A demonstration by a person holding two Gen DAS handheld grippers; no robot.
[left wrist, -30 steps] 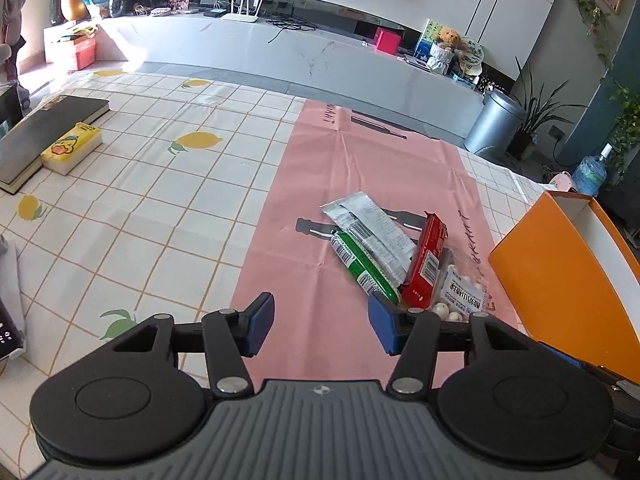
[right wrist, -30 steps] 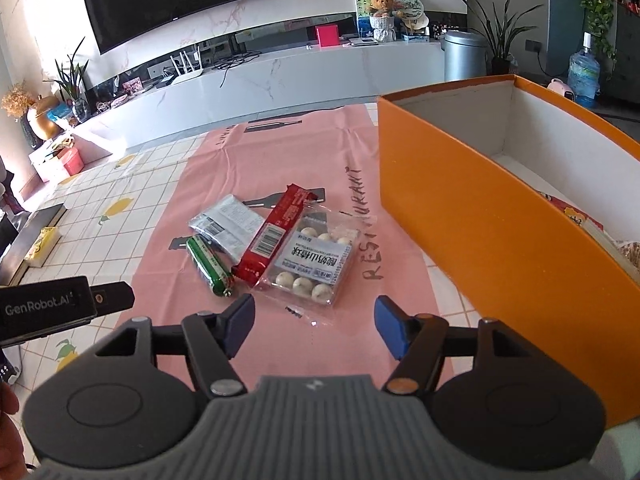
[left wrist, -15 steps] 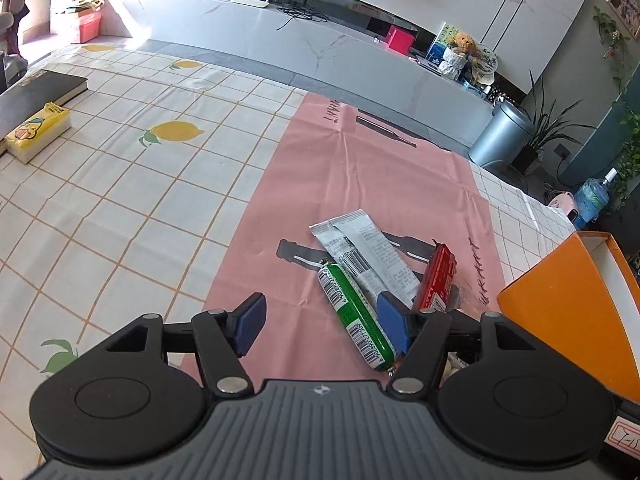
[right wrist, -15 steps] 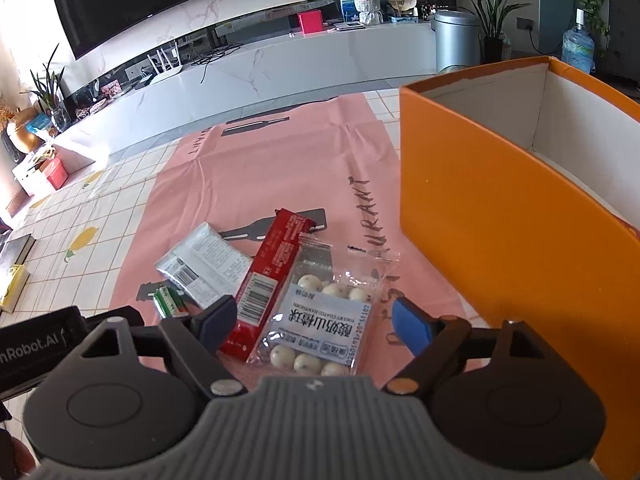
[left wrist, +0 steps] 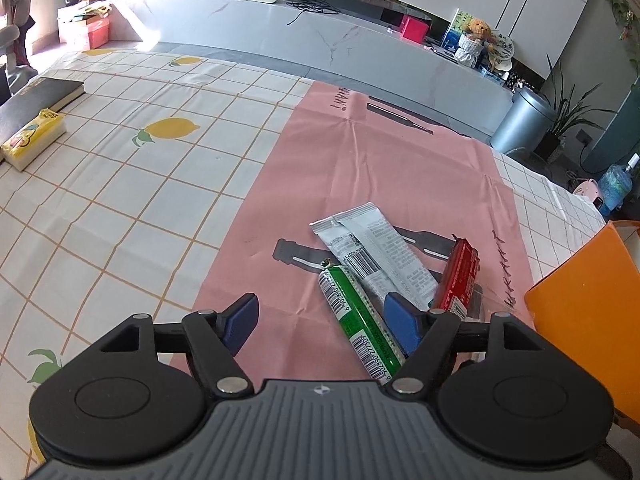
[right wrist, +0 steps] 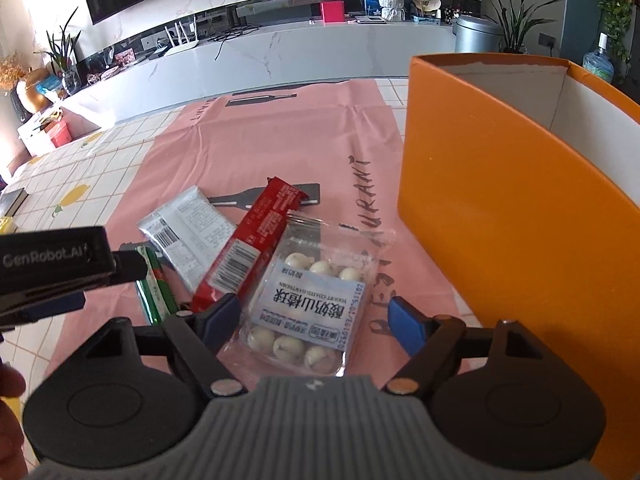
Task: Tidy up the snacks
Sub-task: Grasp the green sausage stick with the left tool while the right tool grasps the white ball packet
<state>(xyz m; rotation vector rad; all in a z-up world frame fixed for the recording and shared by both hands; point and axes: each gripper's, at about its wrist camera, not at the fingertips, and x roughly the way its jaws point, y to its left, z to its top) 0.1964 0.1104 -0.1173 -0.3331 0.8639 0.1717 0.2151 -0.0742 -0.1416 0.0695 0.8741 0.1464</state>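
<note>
Fingers of both grippers, left [left wrist: 322, 322] and right [right wrist: 312, 320], gape empty, now lower over the snacks [right wrist: 304, 300].

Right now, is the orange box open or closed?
Open: the orange box has no lid on top, and its white inner walls show.

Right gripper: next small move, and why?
Probably lower and close on the ball pack. The right gripper is open, its jaws having just been narrowing, with the pack between the fingers, unpinched; the orange box stands open beside it.
</note>
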